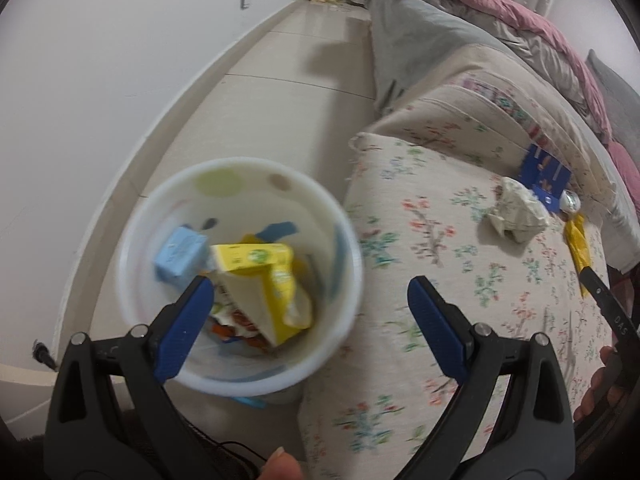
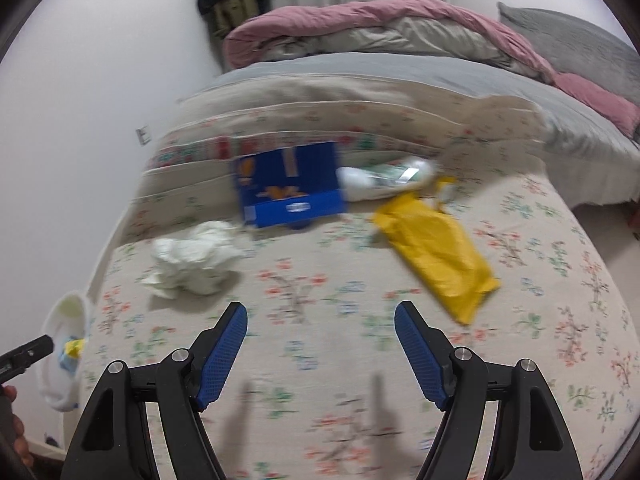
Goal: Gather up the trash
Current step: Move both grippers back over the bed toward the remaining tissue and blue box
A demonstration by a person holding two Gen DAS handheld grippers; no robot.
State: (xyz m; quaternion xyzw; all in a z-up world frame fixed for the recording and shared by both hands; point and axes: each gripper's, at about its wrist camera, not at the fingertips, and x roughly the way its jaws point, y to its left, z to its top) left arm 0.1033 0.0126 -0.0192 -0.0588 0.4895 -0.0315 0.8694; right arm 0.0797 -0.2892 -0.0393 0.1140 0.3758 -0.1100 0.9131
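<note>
A white bin (image 1: pixel 336 216) stands on the floor beside the bed and holds a yellow carton (image 1: pixel 256 276), a light blue box (image 1: pixel 180 258) and other wrappers. My left gripper (image 1: pixel 310 300) is open and empty above the bin's rim. On the floral bedspread lie crumpled white paper (image 2: pixel 196 258), a blue box (image 2: pixel 290 184), a white tube (image 2: pixel 384 178) and a yellow wrapper (image 2: pixel 436 246). My right gripper (image 2: pixel 320 328) is open and empty above the bedspread, short of this trash. The bin also shows at the left of the right wrist view (image 2: pixel 66 320).
The bed (image 2: pixel 320 360) has a pink and grey duvet (image 2: pixel 400 28) bunched at its far end. A white wall (image 1: pixel 100 60) runs along a strip of tiled floor (image 1: pixel 280 92) beside the bin. A cable (image 1: pixel 44 354) lies on the floor.
</note>
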